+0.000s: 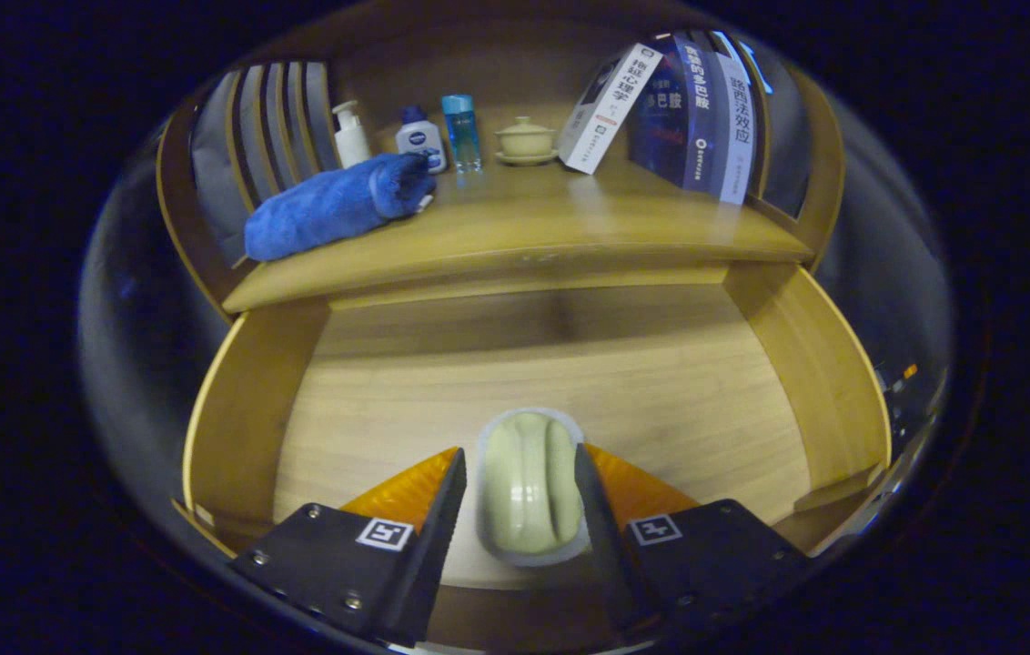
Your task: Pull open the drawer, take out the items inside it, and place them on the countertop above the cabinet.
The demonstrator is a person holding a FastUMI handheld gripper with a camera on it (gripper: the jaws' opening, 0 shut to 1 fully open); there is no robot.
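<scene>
Straddling the pale dish (pixel 529 487) in the open drawer (pixel 806 364), gripper (pixel 520 491) part-open, a finger at each side, apparently not yet clamped. Lined up for a squeeze and lift onto the countertop (pixel 570 227), beside the blue towel (pixel 333 205).

In the lower half of the frame the drawer (pixel 247 409) is standing open, the dish (pixel 529 487) lying in it between the gripper (pixel 520 496) fingers. Above it the countertop (pixel 570 227) is carrying the towel (pixel 333 205) upper left, bottles (pixel 419 136) and teacup (pixel 525 139) behind centre, books (pixel 688 109) leaning upper right
</scene>
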